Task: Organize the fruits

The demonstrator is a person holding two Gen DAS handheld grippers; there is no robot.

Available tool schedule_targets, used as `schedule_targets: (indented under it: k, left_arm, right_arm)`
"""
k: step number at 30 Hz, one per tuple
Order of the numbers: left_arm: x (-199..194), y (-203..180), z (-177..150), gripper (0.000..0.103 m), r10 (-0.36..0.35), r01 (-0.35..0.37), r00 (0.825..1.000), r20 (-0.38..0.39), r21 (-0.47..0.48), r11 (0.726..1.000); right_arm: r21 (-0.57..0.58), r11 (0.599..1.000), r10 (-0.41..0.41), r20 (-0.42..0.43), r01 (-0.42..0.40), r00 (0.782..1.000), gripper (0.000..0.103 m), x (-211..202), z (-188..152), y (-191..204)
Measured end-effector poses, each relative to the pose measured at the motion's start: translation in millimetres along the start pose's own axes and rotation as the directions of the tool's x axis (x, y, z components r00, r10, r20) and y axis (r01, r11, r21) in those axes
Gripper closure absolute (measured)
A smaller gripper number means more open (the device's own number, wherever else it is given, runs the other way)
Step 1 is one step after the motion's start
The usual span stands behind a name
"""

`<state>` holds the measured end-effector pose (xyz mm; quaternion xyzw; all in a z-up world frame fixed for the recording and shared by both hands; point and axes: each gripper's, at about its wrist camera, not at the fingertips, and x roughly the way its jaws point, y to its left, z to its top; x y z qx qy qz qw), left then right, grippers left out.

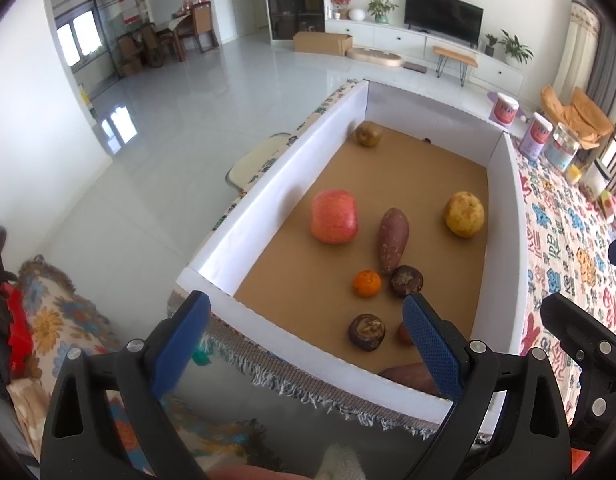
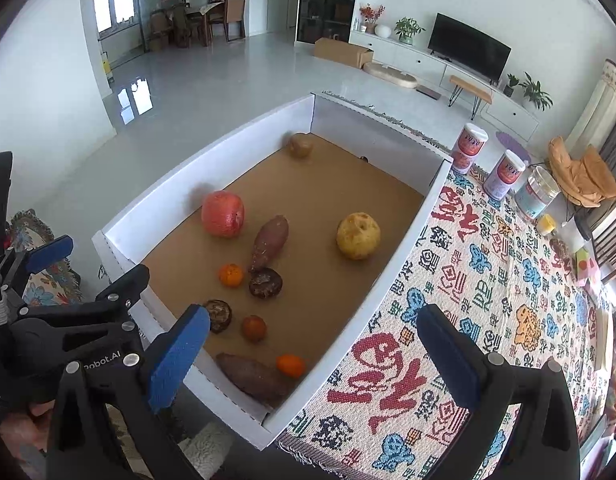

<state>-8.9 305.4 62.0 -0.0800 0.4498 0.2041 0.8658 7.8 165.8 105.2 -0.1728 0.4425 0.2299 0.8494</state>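
Observation:
A white-walled box (image 1: 243, 220) (image 2: 155, 208) with a brown cardboard floor holds the produce. Inside lie a red apple (image 1: 334, 217) (image 2: 222, 214), a yellow pear (image 1: 464, 214) (image 2: 358, 235), a sweet potato (image 1: 393, 239) (image 2: 269, 242), a tangerine (image 1: 366, 283) (image 2: 231, 275), two dark round fruits (image 1: 406, 281) (image 1: 366, 331), a brown fruit in the far corner (image 1: 368, 133) (image 2: 300, 145), and near the front wall a second sweet potato (image 2: 253, 376), a second tangerine (image 2: 290, 365) and a small reddish fruit (image 2: 254, 328). My left gripper (image 1: 305, 344) is open and empty above the box's near wall. My right gripper (image 2: 314, 356) is open and empty above the box's near right corner.
The box sits on a patterned tablecloth (image 2: 488, 280). Two pink canisters (image 2: 470, 148) (image 2: 504, 174) and a clear jar (image 2: 538, 192) stand at the table's far right. A cushioned seat (image 1: 59, 320) lies lower left. White floor stretches beyond the table.

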Motion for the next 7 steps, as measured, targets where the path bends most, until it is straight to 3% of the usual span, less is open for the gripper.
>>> schedule_targets:
  k: [7]
  left_arm:
    - [-0.2, 1.9, 0.3, 0.005, -0.004, 0.004, 1.000, 0.005, -0.007, 1.000]
  right_arm:
    - [0.007, 1.000, 0.002, -0.002, -0.002, 1.000, 0.001, 3.2, -0.4, -2.8]
